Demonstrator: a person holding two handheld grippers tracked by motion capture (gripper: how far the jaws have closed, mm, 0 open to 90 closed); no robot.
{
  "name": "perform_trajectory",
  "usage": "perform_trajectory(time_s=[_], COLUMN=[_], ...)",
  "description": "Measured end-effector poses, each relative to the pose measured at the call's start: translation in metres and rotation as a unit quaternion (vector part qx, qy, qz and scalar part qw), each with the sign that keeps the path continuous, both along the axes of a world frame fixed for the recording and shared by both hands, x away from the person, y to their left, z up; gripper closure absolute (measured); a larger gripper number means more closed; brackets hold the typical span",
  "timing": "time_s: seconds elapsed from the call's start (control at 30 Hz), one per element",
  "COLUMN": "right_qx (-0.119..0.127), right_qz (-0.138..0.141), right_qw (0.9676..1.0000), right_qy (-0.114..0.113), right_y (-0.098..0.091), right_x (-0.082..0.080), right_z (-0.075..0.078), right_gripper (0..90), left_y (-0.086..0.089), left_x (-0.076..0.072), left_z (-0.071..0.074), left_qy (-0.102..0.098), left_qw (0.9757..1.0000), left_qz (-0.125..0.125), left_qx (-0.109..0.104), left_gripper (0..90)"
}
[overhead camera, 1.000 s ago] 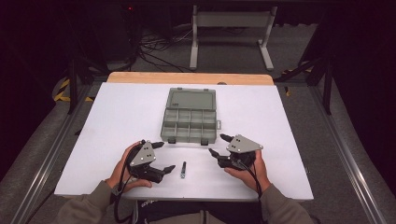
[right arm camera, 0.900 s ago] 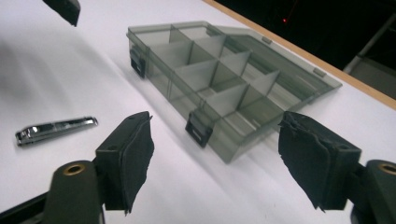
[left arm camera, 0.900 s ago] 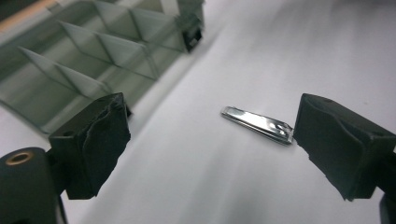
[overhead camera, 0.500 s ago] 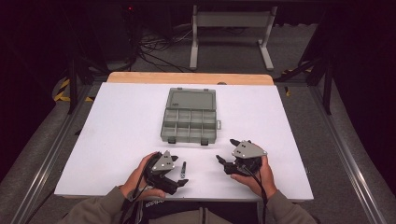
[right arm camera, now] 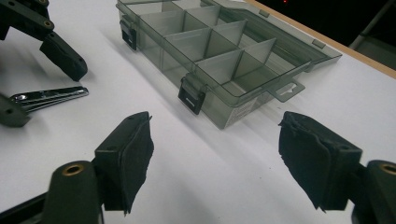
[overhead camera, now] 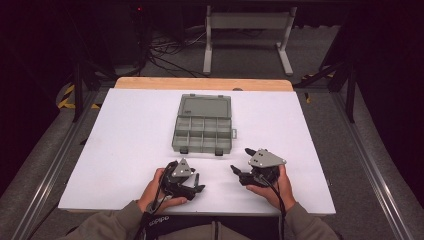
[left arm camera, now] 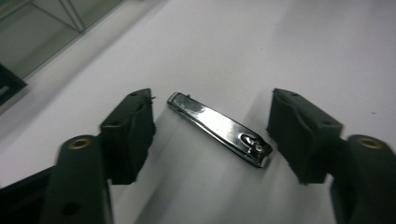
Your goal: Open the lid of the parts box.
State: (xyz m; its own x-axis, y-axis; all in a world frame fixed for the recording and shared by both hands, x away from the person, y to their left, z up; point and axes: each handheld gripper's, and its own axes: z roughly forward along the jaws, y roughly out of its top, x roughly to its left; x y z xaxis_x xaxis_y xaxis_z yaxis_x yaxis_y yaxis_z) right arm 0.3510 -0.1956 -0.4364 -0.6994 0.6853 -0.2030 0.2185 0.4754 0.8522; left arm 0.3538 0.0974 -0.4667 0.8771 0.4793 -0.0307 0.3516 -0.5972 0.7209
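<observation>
Left gripper closing around nail clipper — pads not touching

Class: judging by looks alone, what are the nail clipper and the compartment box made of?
Nail clipper: probably polished steel, since it is silvery with mirror-like glints. Compartment box: likely moulded plastic, grey and see-through, as its dividers show through the walls; its black latches look opaque plastic.

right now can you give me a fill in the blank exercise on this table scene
1. The nail clipper lies between the jaws of the ____ gripper.
2. The organizer box has its lid ____.
3. The right gripper has ____ between its jaws.
4. The nail clipper lies flat on the white ____.

Missing words: left; open; nothing; table
</observation>
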Motion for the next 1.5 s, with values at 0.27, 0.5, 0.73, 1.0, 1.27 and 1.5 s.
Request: perform_trajectory(time_s=[0.27, 0.5, 0.73, 1.0, 1.27, 1.5], right_qx=[0.005, 0.002, 0.003, 0.004, 0.011, 0.009], right_qz=[0.004, 0.011, 0.018, 0.019, 0.013, 0.013], right_qw=[0.9999, 0.9998, 0.9997, 0.9997, 0.9998, 0.9999], right_qy=[0.01, 0.014, 0.013, 0.012, 0.007, 0.004], right_y=[-0.001, 0.003, 0.006, 0.005, 0.002, 0.002], right_x=[0.002, 0.005, 0.007, 0.009, 0.009, 0.009], right_z=[0.0, -0.001, -0.001, 0.0, 0.003, 0.004], right_gripper=[26.9, 26.9, 26.9, 26.8, 26.8, 26.8], left_y=[0.002, 0.003, 0.003, 0.005, 0.011, 0.015], left_x=[-0.003, -0.007, -0.014, -0.011, -0.009, -0.008], left_z=[0.002, 0.001, 0.0, 0.001, 0.003, 0.006], left_qy=[-0.003, -0.005, -0.025, -0.027, -0.039, -0.05], left_qw=[1.0, 0.9999, 0.9989, 0.9982, 0.9972, 0.9965], left_qz=[-0.005, -0.014, -0.04, -0.054, -0.062, -0.067], left_qx=[0.005, 0.0, 0.001, 0.001, 0.013, 0.009], left_gripper=[56.9, 62.9, 78.8, 79.4, 79.4, 79.5])
